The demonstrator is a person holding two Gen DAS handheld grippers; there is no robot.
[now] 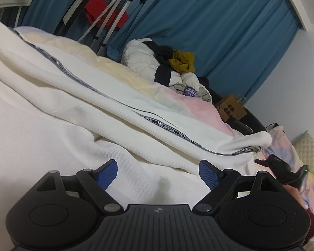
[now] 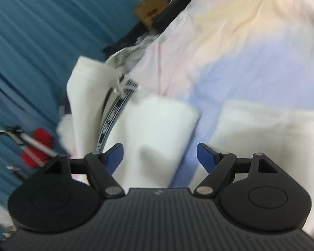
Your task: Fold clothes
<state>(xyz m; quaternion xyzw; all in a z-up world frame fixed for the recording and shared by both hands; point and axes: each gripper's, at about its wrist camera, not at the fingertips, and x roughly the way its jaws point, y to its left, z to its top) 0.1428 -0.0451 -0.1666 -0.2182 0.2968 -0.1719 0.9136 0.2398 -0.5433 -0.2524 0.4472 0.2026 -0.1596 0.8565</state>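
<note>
A white garment [image 1: 77, 104] with a dark lettered stripe along its seam lies spread across the bed and fills most of the left wrist view. My left gripper [image 1: 158, 172] is open just above its cloth, holding nothing. The right wrist view is blurred; it shows the garment's cuff end [image 2: 157, 129] with the same lettered stripe, lying on the pastel bedsheet [image 2: 251, 62]. My right gripper [image 2: 160, 155] is open over that cuff, empty. The right gripper also shows in the left wrist view [image 1: 282, 169], at the garment's far end.
A pile of other clothes [image 1: 169, 67], white, black and mustard, sits at the far side of the bed. Blue curtains [image 1: 219, 31] hang behind. A metal rack with a red cloth [image 1: 106, 14] stands at the back. A brown paper bag [image 1: 232, 106] is beside the bed.
</note>
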